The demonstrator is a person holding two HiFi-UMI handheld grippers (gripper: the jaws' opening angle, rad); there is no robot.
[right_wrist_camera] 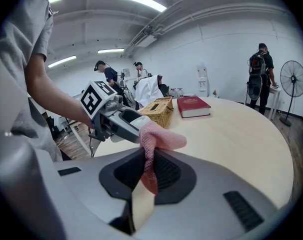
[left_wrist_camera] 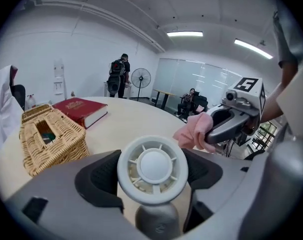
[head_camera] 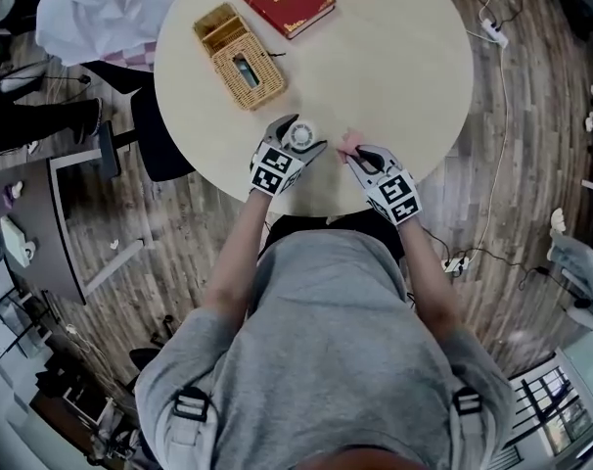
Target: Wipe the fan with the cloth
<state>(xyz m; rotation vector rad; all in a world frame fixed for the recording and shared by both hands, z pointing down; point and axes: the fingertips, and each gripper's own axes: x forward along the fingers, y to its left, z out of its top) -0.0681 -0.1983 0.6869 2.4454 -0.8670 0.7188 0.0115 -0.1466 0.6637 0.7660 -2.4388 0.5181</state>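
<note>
A small white round fan (left_wrist_camera: 152,169) sits upright between the jaws of my left gripper (head_camera: 301,137), which is shut on it near the table's front edge; the fan (head_camera: 299,134) shows from above in the head view. My right gripper (head_camera: 353,154) is shut on a pink cloth (right_wrist_camera: 152,146), whose bunched end (left_wrist_camera: 194,132) hangs a short way to the right of the fan. In the right gripper view the cloth sticks up out of the closed jaws, with the left gripper (right_wrist_camera: 122,124) just behind it. The cloth (head_camera: 347,146) and the fan are apart.
A round pale table (head_camera: 394,67) holds a wicker basket (head_camera: 240,56) and a red book (head_camera: 282,0) at the far side. A white garment (head_camera: 96,18) lies over a chair at the left. People stand far off in the room, beside a standing floor fan (right_wrist_camera: 292,81).
</note>
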